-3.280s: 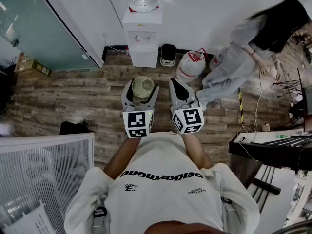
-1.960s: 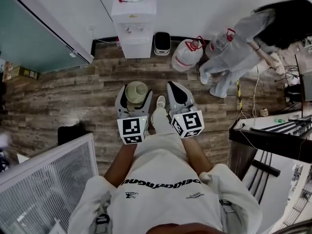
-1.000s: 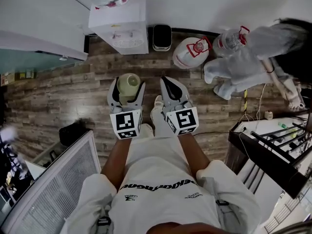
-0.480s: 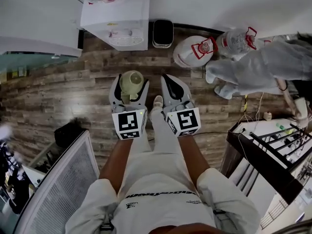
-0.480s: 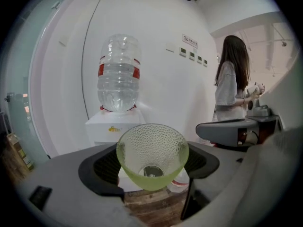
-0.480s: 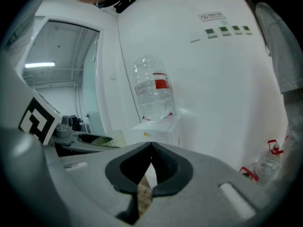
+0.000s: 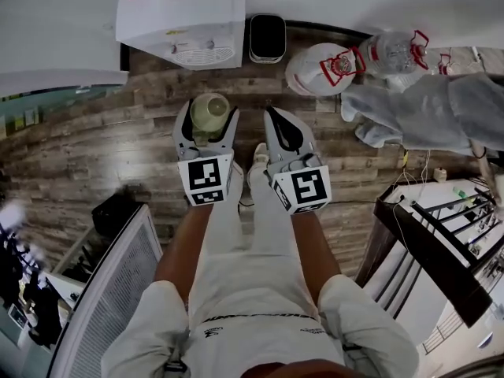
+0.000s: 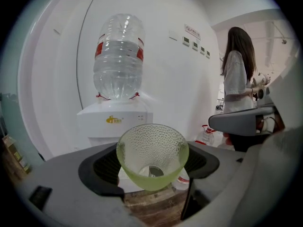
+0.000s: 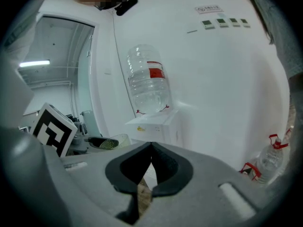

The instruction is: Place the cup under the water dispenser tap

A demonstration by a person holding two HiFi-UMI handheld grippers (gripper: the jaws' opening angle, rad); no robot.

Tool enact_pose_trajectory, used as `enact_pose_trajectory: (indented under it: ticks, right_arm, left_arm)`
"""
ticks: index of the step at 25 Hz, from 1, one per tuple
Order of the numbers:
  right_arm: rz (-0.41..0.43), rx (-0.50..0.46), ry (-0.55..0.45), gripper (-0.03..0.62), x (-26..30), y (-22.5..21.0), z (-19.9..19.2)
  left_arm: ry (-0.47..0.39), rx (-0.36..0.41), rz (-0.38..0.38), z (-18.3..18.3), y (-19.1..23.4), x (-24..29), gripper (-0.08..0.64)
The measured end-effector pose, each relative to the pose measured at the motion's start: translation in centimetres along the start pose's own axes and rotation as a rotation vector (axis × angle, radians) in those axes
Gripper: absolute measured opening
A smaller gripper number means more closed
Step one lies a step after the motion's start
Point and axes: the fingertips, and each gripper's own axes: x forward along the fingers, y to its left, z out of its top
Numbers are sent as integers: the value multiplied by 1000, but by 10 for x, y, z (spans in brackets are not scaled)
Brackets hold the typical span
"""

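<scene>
Wood-plank floor (image 7: 94, 140) seen steeply from above, white wall along the top edge. Upper left of head view: white water dispenser (image 7: 179, 31) carrying an inverted clear bottle (image 8: 118, 60); just right of it a black bin (image 7: 266, 36), then a water jug (image 7: 321, 68) and a second jug (image 7: 392, 50) on the floor. Upper centre, below the dispenser in the frame and apart from it: pale green textured glass cup (image 7: 209, 110), empty, clamped by its sides between the widely spread fingers (image 8: 97, 171) of the left gripper (image 7: 207, 123), not yet under the tap. Beside it to the right: right gripper (image 7: 276, 116), fingers pressed together on nothing. Far right: second person (image 7: 441, 109) in pale clothes.
</scene>
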Motion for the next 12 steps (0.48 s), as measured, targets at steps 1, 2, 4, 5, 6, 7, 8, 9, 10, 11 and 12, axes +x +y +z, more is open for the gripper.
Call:
enact_pose_trajectory:
  ticks: [1, 2, 4, 5, 6, 7, 8, 9, 10, 11, 12]
  right_arm:
    - [-2, -1, 2, 0, 3, -3, -3]
    - [-5, -5, 4, 0, 5, -6, -6]
    - [-13, -12, 8, 0, 10, -12, -12]
    - [-19, -8, 10, 0, 13, -16, -16]
    - [-27, 3, 12, 0, 16, -20, -21]
    - [-34, 13, 13, 0, 19, -23, -26]
    - [-40, 20, 13, 0, 23, -27, -30]
    - [-44, 23, 15, 0, 25, -30, -34]
    - [-48, 24, 19, 0, 27, -34, -38]
    - [-51, 22, 24, 0, 29, -37, -42]
    - [-54, 18, 27, 0, 30, -39, -45]
  left_arm:
    - [6, -8, -4, -4, 1, 7, 376]
    - [12, -15, -7, -8, 1, 14, 376]
    - [22, -10, -6, -17, 4, 29, 376]
    - [26, -6, -6, -22, 5, 36, 376]
    - [30, -4, -8, -26, 6, 44, 376]
    - [31, 2, -9, -31, 8, 51, 376]
    - [27, 12, -8, -35, 11, 59, 376]
    - [22, 20, -6, -39, 13, 67, 376]
    - [19, 22, -5, -43, 15, 75, 376]
    - [18, 22, -5, -48, 16, 83, 376]
    - [19, 20, -6, -53, 17, 91, 376]
